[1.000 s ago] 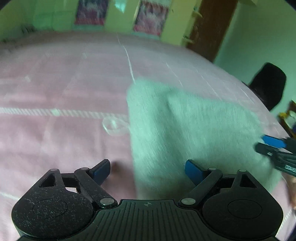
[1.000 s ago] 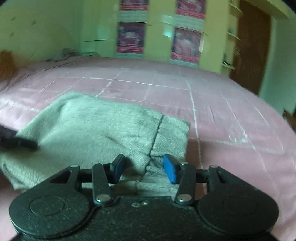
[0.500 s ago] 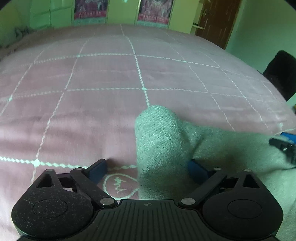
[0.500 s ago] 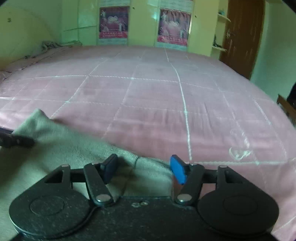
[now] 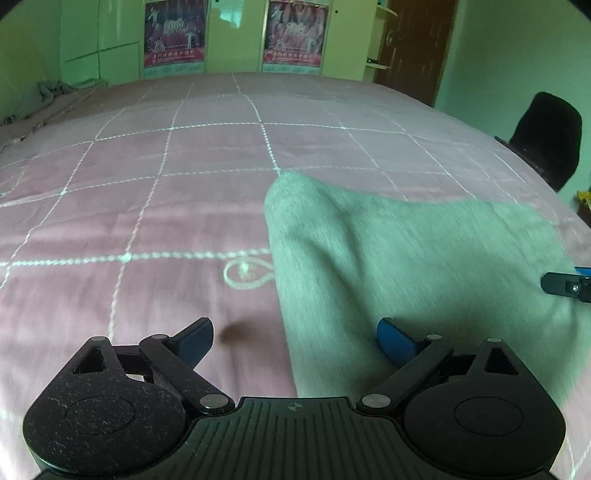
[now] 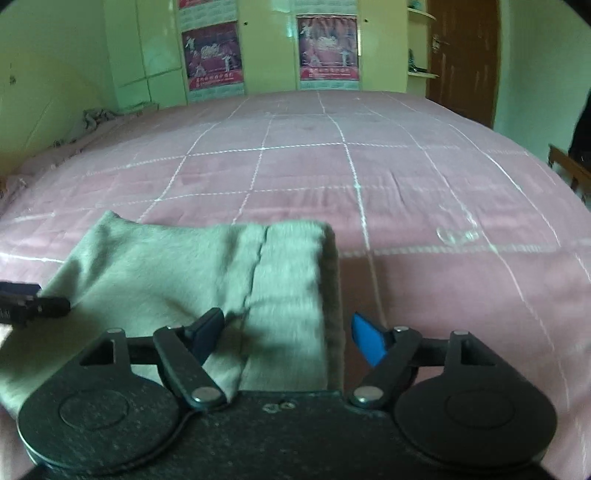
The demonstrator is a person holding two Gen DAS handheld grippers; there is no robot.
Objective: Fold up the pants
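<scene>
- My left tongs [image 5: 294, 338] are spread as wide as they go, pinching nothing; the near left edge of the pants [image 5: 406, 266] lies between the two blue tips, untouched.
- My right tongs [image 6: 288, 334] are opening, with the right-hand edge of the pants [image 6: 207, 273] lying between the tips; the pads do not press on it.
- The pants are a grey-green folded bundle lying flat on the bed [image 5: 147, 206], directly ahead of both tongs and reaching back under them.
- From the left tongs, the bundle starts between the tips and spreads to the right, its long side running across towards my other tongs [image 5: 565, 286], whose dark tip shows at the far right edge of the cloth.
- From the right tongs, the bundle stretches out to the left, where the tip of my left tongs [image 6: 33, 301] rests at its edge; a seam [image 6: 256, 269] runs away from me down the cloth, just left of centre.
- The far left corner of the bundle is humped up a little, pointing away from me.
- The bed wears a pink quilt [image 6: 406, 192] with a pale stitched grid, stretching far beyond the pants.
- Beyond it are green walls, two posters [image 5: 173, 33], a brown door [image 6: 461, 59] to the right, and a dark chair [image 5: 546, 136] at the right.
</scene>
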